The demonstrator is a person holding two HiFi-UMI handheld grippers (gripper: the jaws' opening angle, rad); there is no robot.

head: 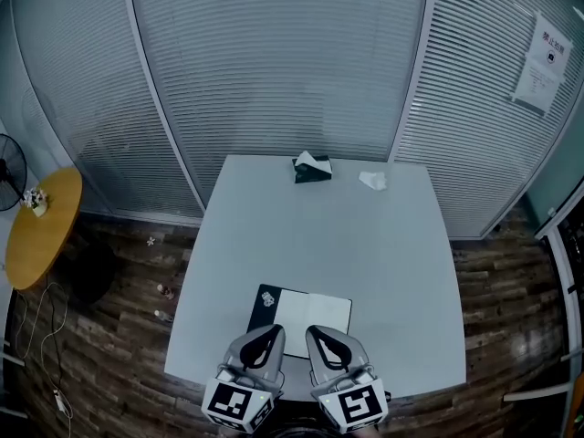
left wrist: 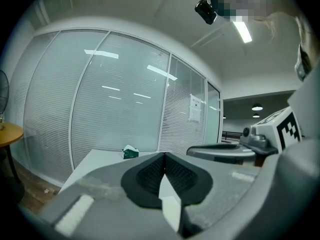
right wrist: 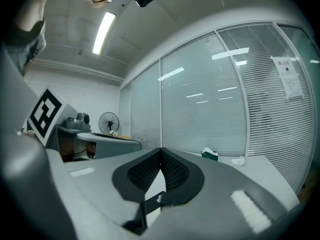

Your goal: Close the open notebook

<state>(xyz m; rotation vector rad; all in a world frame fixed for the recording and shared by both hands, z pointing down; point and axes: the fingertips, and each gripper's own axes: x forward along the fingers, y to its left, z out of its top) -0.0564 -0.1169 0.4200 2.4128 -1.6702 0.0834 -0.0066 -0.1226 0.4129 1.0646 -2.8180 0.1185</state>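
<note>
The open notebook (head: 315, 312) lies near the front edge of the grey table (head: 365, 245), white page up, with its black cover (head: 265, 303) spread to the left. My left gripper (head: 272, 330) and right gripper (head: 313, 329) hover side by side over its near edge, both shut and holding nothing. In the left gripper view the jaws (left wrist: 164, 154) meet at their tips, and a strip of white page (left wrist: 168, 194) shows below them. The right gripper view shows its jaws (right wrist: 161, 149) closed too, with the notebook's page and black cover (right wrist: 154, 199) beneath.
A green tissue box (head: 311, 168) and a crumpled tissue (head: 372, 181) sit at the table's far edge. A round yellow side table (head: 41, 226) and a fan (head: 9, 172) stand at the left. Glass walls with blinds enclose the far side.
</note>
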